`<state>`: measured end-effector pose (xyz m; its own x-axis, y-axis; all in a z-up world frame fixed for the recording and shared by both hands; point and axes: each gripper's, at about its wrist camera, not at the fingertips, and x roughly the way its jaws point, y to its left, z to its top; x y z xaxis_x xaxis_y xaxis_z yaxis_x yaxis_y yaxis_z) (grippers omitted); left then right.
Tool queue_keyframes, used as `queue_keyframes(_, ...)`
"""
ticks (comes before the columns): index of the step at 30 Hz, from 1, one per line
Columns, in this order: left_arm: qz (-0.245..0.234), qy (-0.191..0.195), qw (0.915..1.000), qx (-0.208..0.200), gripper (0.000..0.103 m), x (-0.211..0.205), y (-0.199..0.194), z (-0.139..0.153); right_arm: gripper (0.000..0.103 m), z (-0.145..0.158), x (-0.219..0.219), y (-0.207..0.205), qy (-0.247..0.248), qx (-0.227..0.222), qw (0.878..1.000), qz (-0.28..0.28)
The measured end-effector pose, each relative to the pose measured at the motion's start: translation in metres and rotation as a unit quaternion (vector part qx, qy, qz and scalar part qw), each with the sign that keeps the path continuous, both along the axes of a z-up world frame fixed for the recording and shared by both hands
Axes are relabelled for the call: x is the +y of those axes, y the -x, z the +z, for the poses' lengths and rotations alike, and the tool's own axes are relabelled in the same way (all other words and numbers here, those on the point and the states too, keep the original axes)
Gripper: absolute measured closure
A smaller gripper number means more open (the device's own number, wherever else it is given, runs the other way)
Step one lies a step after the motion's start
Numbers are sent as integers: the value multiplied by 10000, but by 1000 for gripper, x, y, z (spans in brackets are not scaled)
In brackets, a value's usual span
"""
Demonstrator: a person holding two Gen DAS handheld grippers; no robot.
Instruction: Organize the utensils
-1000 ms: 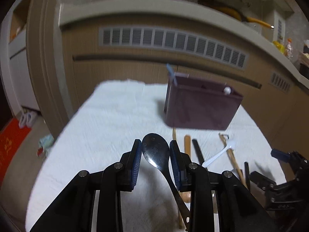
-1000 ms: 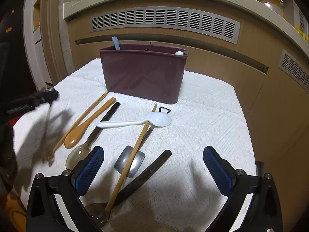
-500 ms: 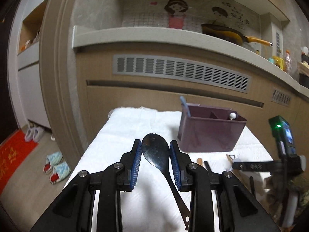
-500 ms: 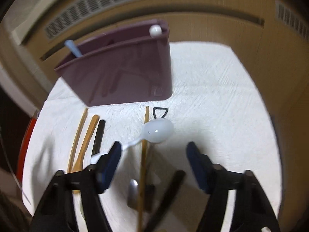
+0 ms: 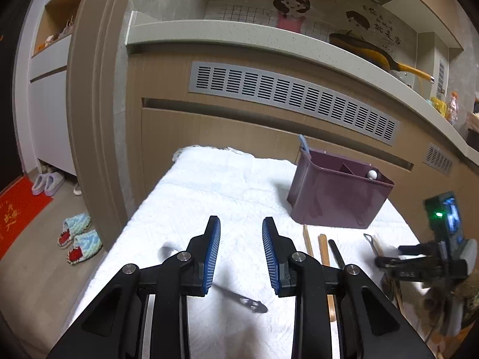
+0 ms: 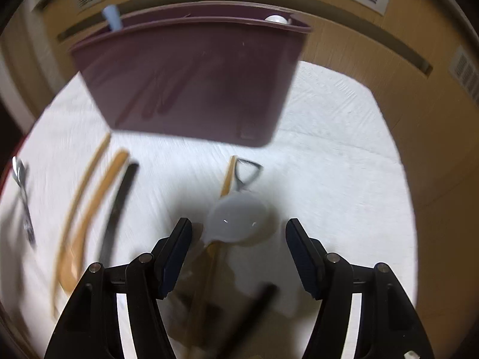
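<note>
My left gripper is open over the white cloth, with nothing between its blue pads. Just below it a metal spoon lies flat on the cloth; the right wrist view shows the same metal spoon at the far left. My right gripper points steeply down and is open. The bowl of a white plastic spoon sits between its fingertips, and neither pad touches it. The purple caddy stands behind, holding a blue utensil and a white-tipped one.
Two wooden utensils and a black handle lie left of the white spoon. A wooden stick and a black loop-handled tool lie under it. The cabinet front rises behind the table, and slippers lie on the floor to the left.
The metal spoon has left my left gripper and now lies on the cloth. My right gripper has narrowed, tipped down and come close over the white spoon's bowl.
</note>
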<state>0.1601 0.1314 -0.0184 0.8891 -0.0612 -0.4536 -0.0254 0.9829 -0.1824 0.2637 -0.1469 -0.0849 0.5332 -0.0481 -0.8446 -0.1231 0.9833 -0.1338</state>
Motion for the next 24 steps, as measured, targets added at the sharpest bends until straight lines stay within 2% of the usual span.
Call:
queue_keyframes(3,88,113,9997,206,73,5,-6,-7,40,12,-10,13,-6,-223,9997,47)
queue_keyframes(6,290,289,9980,474,73,15,-11,-14,40,12,-21,7,-332,-29,9987,-390)
queue_keyframes(8,476,263,9967,604,73,23,-10,-16,40,7,-32,5,-787,222,9929,-865)
queue_keyframes(10,582,231,9957,681,73,31,-7,-18,40,8,-38,11,-1099,166,9894,-930)
queue_keyframes(13,661,269,9939,837,73,42,-7,-24,40,18,-39,22,-1051,-96,9930,-525)
queue_keyframes(17,699,366,9918,1008,73,44,-11,-32,41,29,-23,36,-686,-327,9967,300)
queue_keyframes(19,654,380,9910,1106,72,40,-14,-35,57,31,-12,37,-663,-388,9949,651)
queue_keyframes(20,638,347,9908,1140,72,38,-14,-36,71,32,-8,35,-682,-381,9943,720)
queue_keyframes(21,630,324,9908,1152,72,37,-14,-36,77,31,-2,33,-721,-342,9940,742)
queue_keyframes(24,652,259,9906,1176,70,38,-12,-35,84,22,4,26,-870,-216,9933,734)
